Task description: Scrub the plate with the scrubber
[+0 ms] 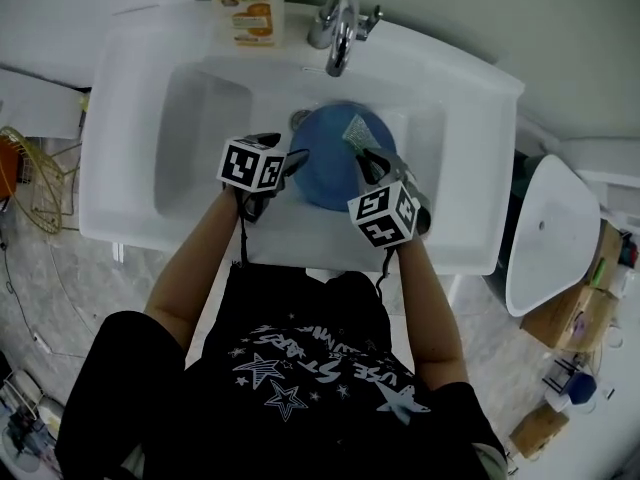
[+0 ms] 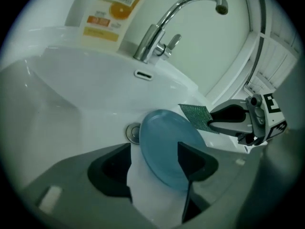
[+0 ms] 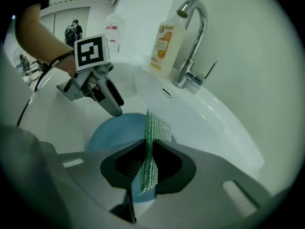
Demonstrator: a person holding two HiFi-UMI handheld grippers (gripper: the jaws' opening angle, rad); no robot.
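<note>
I am holding the blue plate (image 1: pixel 335 158) in the middle of the white sink (image 1: pixel 130 118), raised on its rim and tilted, with its hollow face turned towards my right side. Being round, it has no long axis. Its far edge is pointing at the drain (image 2: pixel 133 132) at 11 o'clock.

My left gripper (image 1: pixel 292 160) is gripping the plate's rim at 9 o'clock. Its jaws are standing narrowly apart, with the plate's edge clamped between them.

The green mesh scrubber (image 1: pixel 358 128) is sitting at 1 o'clock on the plate, by its upper rim. I cannot tell whether it is pressing on the surface. My right gripper (image 3: pixel 147 162) is coming in from 4 o'clock with its jaws pinched onto the scrubber. The strip is running lengthwise along the jaws and sticking out past their tips.

The faucet (image 1: pixel 340 23) is arching over the basin at 12 o'clock, and a soap bottle (image 1: pixel 247 3) is standing on the ledge at 11 o'clock.
</note>
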